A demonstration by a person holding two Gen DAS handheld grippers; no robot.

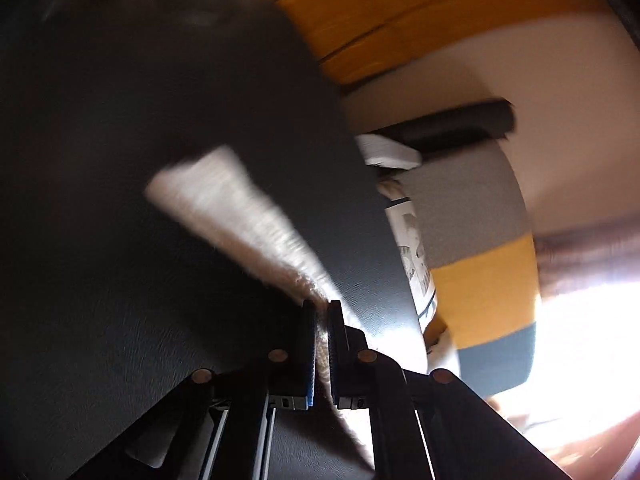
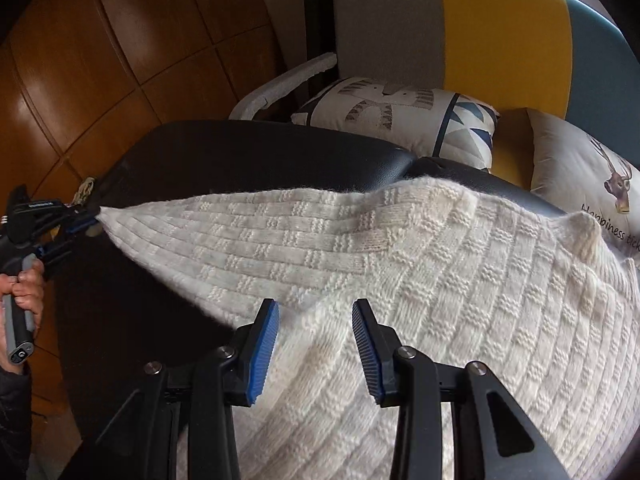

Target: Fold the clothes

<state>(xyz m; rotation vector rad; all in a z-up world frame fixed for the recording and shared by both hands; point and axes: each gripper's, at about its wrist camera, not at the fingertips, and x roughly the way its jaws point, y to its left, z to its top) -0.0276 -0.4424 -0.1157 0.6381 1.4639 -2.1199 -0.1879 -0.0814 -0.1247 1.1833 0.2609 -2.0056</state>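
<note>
The right gripper point(image 2: 315, 346) hovers with jaws spread over the white knit sweater point(image 2: 420, 280), which lies across a black table point(image 2: 248, 152). The left gripper point(image 2: 90, 222) clamps the sweater's far corner, pulling it taut.

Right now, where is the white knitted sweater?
In the right wrist view the white knitted sweater lies spread over the black table, one end pinched by the left gripper at far left.
</note>
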